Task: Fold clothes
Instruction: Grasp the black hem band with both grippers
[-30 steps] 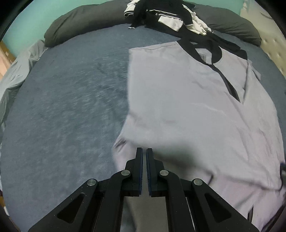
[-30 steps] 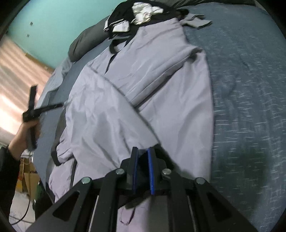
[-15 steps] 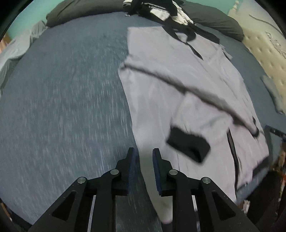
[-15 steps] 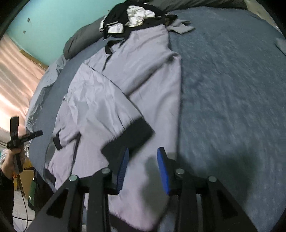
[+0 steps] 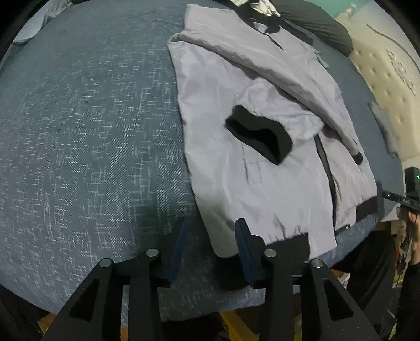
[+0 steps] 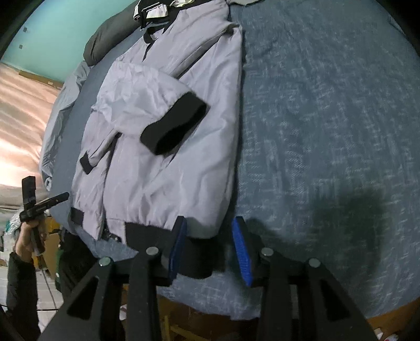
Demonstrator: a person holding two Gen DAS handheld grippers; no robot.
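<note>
A light lilac jacket (image 5: 236,162) with black cuffs and hem lies flat on the blue bed, also in the right wrist view (image 6: 168,168). Both sleeves are folded across its front; one black cuff (image 5: 258,137) rests on the chest, the same cuff in the right view (image 6: 174,126). My left gripper (image 5: 210,246) is open and empty, just off the hem's left corner. My right gripper (image 6: 207,244) is open and empty, just off the hem's right corner.
A pile of black and white clothes (image 6: 155,10) and dark pillows (image 5: 320,28) lie at the head of the bed. The bed's front edge (image 6: 236,301) is right below the grippers. A beige padded headboard (image 5: 388,86) stands at right.
Both grippers let go of the sleeves, opened and drew back to the hem. The sleeves now lie folded across the jacket's front.
</note>
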